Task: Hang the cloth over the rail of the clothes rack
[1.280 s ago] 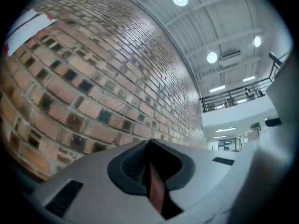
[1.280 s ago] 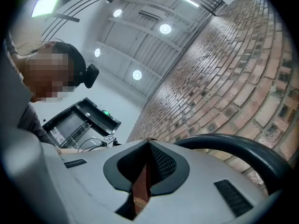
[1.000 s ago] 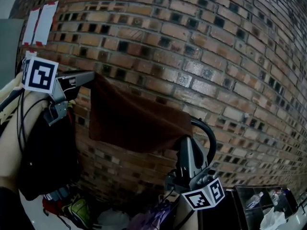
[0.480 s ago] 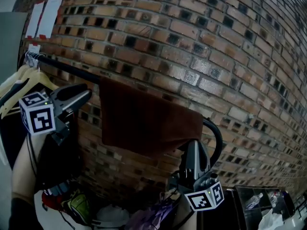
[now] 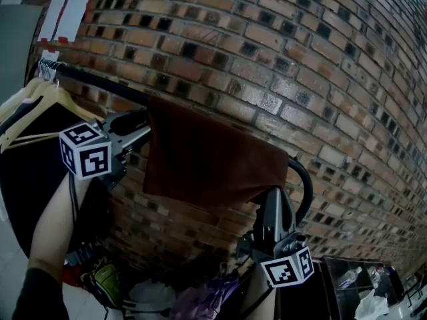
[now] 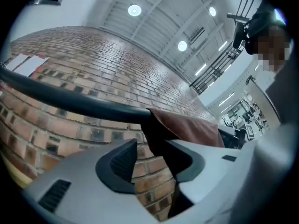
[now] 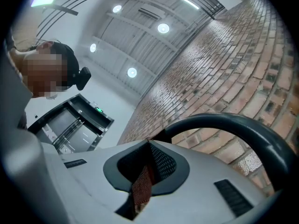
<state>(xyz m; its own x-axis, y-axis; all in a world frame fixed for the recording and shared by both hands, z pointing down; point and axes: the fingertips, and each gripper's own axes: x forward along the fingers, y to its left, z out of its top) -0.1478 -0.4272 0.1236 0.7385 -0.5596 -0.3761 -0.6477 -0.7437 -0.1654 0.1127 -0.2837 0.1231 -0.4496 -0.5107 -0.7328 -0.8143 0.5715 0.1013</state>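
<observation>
A dark brown cloth (image 5: 213, 159) hangs draped over the black rail (image 5: 93, 82) of the clothes rack, in front of a brick wall. My left gripper (image 5: 145, 129) sits at the cloth's left edge just under the rail, and its jaws are opening. In the left gripper view the cloth (image 6: 187, 125) hangs off the rail (image 6: 70, 101). Its dark edge shows in the gap of the left gripper (image 6: 152, 146), with neither pad pressing on it. My right gripper (image 5: 275, 193) is shut on the cloth's lower right corner, near the rail's curved end (image 7: 243, 127). A brown strip of cloth (image 7: 142, 188) is pinched in the right gripper (image 7: 149, 146).
Wooden hangers with dark garments (image 5: 33, 105) fill the rail's left part. The brick wall (image 5: 300, 59) stands close behind the rail, with white papers (image 5: 67, 12) taped at upper left. Bags and bundles (image 5: 167, 299) lie below the rack, and clear bins (image 5: 360, 285) stand at lower right.
My left gripper has opened and let go of the cloth's upper left corner, then dropped a little below the rail. The cloth stays draped, and the right gripper keeps its hold.
</observation>
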